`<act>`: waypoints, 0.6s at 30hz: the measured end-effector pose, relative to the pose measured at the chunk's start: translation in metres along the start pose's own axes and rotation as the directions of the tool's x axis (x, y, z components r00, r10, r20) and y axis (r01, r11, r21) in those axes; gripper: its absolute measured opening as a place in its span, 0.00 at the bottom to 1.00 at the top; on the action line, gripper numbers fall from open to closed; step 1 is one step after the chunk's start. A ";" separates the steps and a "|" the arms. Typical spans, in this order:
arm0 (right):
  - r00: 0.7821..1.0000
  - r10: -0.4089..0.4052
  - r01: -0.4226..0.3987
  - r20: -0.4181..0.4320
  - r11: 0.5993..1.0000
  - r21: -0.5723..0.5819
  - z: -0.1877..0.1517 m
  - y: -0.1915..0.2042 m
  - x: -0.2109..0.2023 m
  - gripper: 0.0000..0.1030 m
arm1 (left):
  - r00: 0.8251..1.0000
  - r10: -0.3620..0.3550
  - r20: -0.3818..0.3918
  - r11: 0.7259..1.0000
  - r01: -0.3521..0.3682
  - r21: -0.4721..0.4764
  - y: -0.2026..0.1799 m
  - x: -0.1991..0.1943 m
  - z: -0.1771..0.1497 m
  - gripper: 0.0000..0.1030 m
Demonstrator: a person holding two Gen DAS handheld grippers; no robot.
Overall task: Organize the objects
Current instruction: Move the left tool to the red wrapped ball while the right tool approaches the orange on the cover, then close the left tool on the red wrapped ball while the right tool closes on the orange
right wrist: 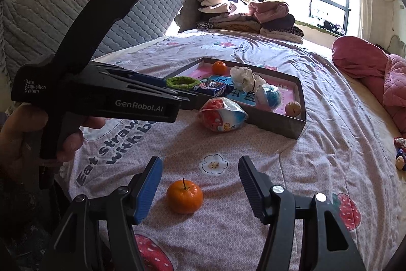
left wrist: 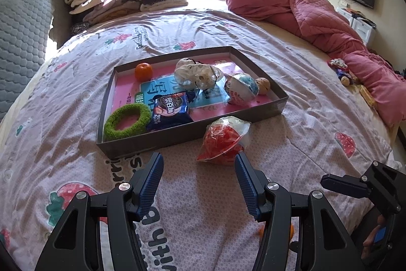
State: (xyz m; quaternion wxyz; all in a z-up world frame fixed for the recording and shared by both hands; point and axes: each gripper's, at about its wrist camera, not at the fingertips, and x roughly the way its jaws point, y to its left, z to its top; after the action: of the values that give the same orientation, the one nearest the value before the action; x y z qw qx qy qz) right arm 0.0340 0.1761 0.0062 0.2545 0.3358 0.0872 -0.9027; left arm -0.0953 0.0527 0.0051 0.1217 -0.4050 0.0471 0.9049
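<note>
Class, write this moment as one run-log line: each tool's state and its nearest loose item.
left tool: open, before red packet | right tool: open, before orange | tray: partly filled

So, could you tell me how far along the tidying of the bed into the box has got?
Done: the shallow cardboard box already holds a green fuzzy ring, a dark biscuit packet and an orange tangerine. In hand: nothing; both hand-held grippers are open, the right hand-held gripper by a loose tangerine. Left: that fruit and the red-and-white wrapped ball.
</note>
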 end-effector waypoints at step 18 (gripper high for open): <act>0.995 0.045 -0.046 -0.087 0.999 -0.009 -0.015 0.008 0.022 0.60 | 0.998 -0.053 -0.039 0.997 0.055 0.053 -0.018 0.040 -0.002 0.58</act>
State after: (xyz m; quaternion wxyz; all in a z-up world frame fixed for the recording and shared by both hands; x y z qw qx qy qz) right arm 0.0324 0.1657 -0.0196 0.2727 0.3751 0.0954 -0.8808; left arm -0.1151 0.0767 -0.0254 0.1559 -0.4198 0.0630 0.8919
